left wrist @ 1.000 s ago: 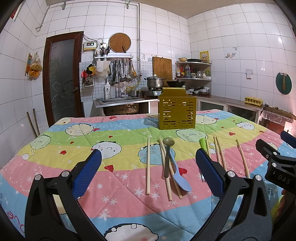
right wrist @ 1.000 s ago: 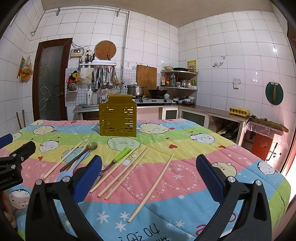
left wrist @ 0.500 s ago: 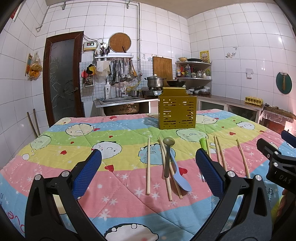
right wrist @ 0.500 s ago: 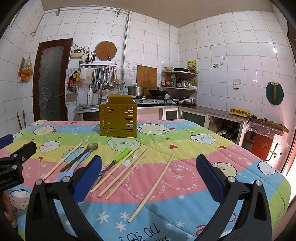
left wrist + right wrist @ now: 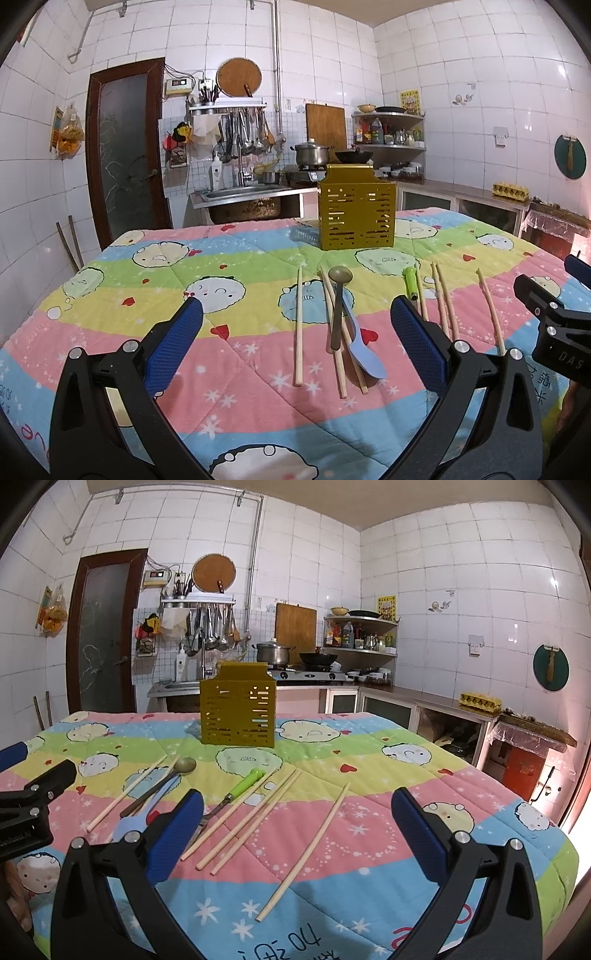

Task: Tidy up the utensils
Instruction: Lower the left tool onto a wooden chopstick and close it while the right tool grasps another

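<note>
The left gripper [image 5: 293,338] is wide open, with its two blue pads [image 5: 173,343] far apart, and it holds nothing. It hovers above the near part of a colourful quilt [image 5: 147,288] that covers the table. Just ahead of it, between its fingers, a single chopstick [image 5: 298,325] lies on the quilt, pointing away from the gripper. A little to the right of this one lie two more chopsticks [image 5: 341,354], crossed near their close ends, and on top of them rest a dark spoon [image 5: 338,306] with its bowl at the far end and a light blue spoon [image 5: 360,343] with its bowl at the near end.

The right gripper [image 5: 297,829] is also wide open and empty. Ahead of it and to its left lies a fork with a green handle [image 5: 243,784]; its metal end is partly hidden behind the left pad. Three chopsticks [image 5: 255,819] lie beside the fork, close to each other, and one more chopstick [image 5: 310,845] lies apart, almost in the middle between the fingers.

Farther away from both grippers, on the far side of the quilt, a yellow utensil holder [image 5: 237,705] with slots stands upright. No utensil can be seen above its rim. Behind the table there is a sink [image 5: 243,194] and a stove with a pot [image 5: 273,653]
</note>
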Tool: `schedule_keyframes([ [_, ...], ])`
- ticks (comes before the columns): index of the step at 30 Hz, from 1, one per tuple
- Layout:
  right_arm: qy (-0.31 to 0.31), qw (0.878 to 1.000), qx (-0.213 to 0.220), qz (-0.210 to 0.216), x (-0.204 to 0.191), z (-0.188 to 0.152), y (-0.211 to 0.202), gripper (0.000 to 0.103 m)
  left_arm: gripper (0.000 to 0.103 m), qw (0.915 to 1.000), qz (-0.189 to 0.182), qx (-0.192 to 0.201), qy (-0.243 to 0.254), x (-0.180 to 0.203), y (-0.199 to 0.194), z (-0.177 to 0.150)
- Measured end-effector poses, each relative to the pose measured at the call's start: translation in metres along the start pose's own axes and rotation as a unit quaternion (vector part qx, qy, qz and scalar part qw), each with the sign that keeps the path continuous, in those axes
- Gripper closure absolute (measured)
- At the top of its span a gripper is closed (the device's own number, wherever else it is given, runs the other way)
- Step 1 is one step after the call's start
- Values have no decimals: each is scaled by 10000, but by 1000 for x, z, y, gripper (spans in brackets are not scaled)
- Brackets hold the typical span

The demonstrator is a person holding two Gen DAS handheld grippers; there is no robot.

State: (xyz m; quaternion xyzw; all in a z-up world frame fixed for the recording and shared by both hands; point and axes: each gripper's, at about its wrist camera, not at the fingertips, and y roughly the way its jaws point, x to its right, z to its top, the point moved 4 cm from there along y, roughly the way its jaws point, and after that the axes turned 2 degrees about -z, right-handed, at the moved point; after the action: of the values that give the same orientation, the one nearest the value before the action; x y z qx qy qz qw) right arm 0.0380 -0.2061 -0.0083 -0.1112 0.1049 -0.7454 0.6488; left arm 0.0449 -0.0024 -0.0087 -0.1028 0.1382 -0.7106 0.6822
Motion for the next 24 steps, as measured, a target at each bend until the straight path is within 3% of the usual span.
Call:
schedule_keyframes([
  [4, -29, 9999, -21, -118, 0, 7, 2, 4, 5, 9999, -19, -90, 75, -1, 5, 8],
  [11, -292, 9966, 105, -760, 0, 32, 16, 4, 5, 9992, -188, -320, -129, -17, 32, 36],
  [17, 64, 9978, 55, -662, 8, 54, 37, 4, 5, 9983, -281, -483, -157, -25, 72, 67],
  [24, 21, 9944, -448, -962, 8, 57, 85, 4, 5, 9963, -275, -816, -37, -22, 132, 82],
])
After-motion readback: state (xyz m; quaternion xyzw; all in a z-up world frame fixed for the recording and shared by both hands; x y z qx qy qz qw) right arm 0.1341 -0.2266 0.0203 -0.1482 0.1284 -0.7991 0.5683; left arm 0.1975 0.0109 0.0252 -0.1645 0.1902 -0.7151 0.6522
